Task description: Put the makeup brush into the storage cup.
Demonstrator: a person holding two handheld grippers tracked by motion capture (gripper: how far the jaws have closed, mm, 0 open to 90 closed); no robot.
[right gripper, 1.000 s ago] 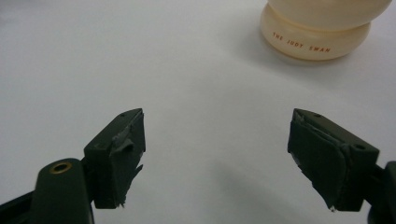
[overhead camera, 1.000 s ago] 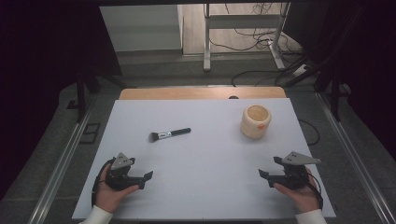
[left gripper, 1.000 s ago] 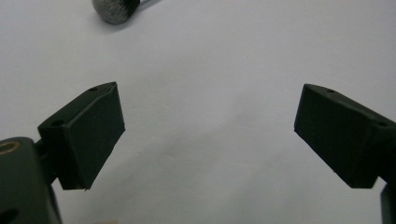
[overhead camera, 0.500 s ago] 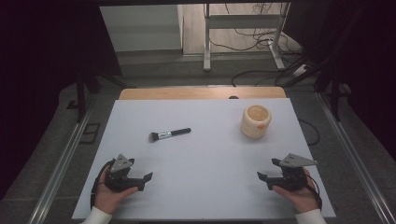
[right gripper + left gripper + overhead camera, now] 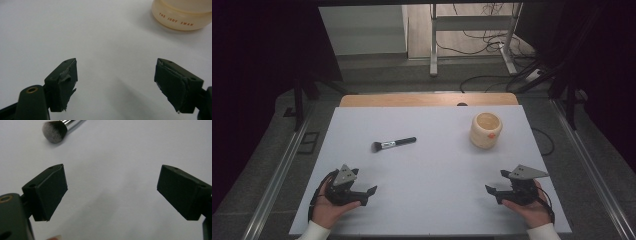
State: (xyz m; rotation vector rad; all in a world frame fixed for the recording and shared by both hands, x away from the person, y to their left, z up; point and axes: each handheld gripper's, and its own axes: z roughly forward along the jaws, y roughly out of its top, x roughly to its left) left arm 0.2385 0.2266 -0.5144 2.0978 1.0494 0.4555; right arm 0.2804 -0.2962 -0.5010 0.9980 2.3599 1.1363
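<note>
A makeup brush (image 5: 393, 144) with a black handle, silver ferrule and dark bristles lies left of the middle of the white table (image 5: 427, 165); its bristle head (image 5: 54, 131) shows at the top left of the left gripper view. A cream-coloured cup (image 5: 486, 130) with an orange mark stands at the right rear; its lettered base (image 5: 180, 15) is at the top right of the right gripper view. My left gripper (image 5: 371, 191) rests near the front left, open, nothing between its jaws (image 5: 111, 191). My right gripper (image 5: 490, 190) rests at the front right, open and empty (image 5: 116, 83).
A wooden strip (image 5: 427, 100) runs along the table's far edge. Metal rails (image 5: 277, 175) flank the table on both sides. Cables (image 5: 492, 45) and a stand's legs lie on the floor beyond. Dark curtains close off both sides.
</note>
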